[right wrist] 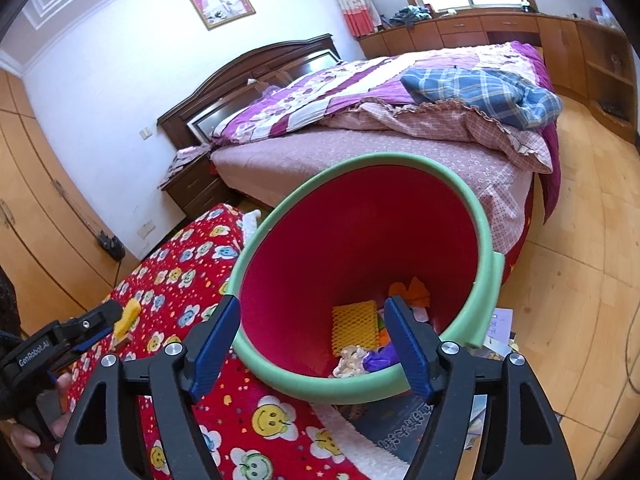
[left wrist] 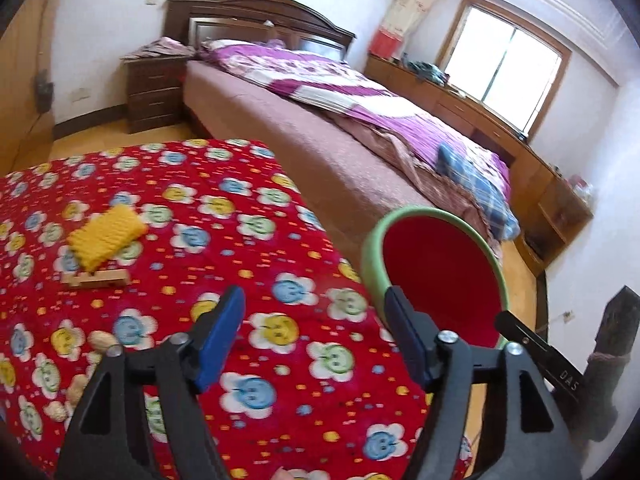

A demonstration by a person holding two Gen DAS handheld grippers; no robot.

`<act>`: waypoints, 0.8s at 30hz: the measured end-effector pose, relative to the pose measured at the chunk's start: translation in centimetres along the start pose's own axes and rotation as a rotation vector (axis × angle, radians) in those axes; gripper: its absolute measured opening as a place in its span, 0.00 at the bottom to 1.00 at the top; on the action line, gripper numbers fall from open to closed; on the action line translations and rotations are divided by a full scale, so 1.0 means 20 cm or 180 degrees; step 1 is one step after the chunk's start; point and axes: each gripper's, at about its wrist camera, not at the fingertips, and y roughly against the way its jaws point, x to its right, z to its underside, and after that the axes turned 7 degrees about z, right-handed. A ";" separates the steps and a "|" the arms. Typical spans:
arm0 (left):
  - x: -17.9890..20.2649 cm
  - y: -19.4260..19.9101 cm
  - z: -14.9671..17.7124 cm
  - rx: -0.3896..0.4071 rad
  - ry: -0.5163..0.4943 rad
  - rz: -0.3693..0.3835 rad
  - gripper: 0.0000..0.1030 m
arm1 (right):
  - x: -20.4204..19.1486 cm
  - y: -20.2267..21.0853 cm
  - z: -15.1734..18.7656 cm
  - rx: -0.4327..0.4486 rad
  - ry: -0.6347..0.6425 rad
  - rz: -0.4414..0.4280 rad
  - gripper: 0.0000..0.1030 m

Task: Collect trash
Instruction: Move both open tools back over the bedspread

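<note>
A red bin with a green foam rim point(right wrist: 400, 160) stands tilted at the right edge of the table; its rim point(left wrist: 370, 256) also shows in the left wrist view. Inside lie a yellow foam net point(right wrist: 354, 326), orange scraps point(right wrist: 412, 290) and crumpled wrappers point(right wrist: 378, 358). My right gripper point(right wrist: 313, 306) is open over the bin's near rim, with nothing between its pads. My left gripper point(left wrist: 314, 300) is open and empty above the red flowered tablecloth point(left wrist: 240, 240). On the cloth lie another yellow foam net point(left wrist: 106, 238), a wooden piece point(left wrist: 96, 278) and peanuts point(left wrist: 102, 340).
A bed point(right wrist: 400, 148) with purple bedding and a blue plaid cloth point(right wrist: 480, 92) stands just behind the table. A dark nightstand point(left wrist: 154, 92) is beside it. Wooden floor point(right wrist: 580, 240) lies to the right; papers point(right wrist: 500, 328) lie under the bin. Wooden cabinets point(right wrist: 500, 28) run under the window.
</note>
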 end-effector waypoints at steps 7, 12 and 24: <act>-0.14 0.07 0.00 0.0076 0.0046 -0.0330 0.82 | -0.09 -0.02 0.03 -0.0011 0.0105 -0.0019 0.76; -0.26 0.11 0.02 0.0046 0.0119 -0.0565 0.82 | -0.18 -0.03 0.05 -0.0049 0.0215 -0.0097 0.76; -0.64 0.18 0.01 0.0033 0.0496 -0.1074 0.85 | -0.31 -0.10 0.08 -0.0141 0.0341 -0.0180 0.76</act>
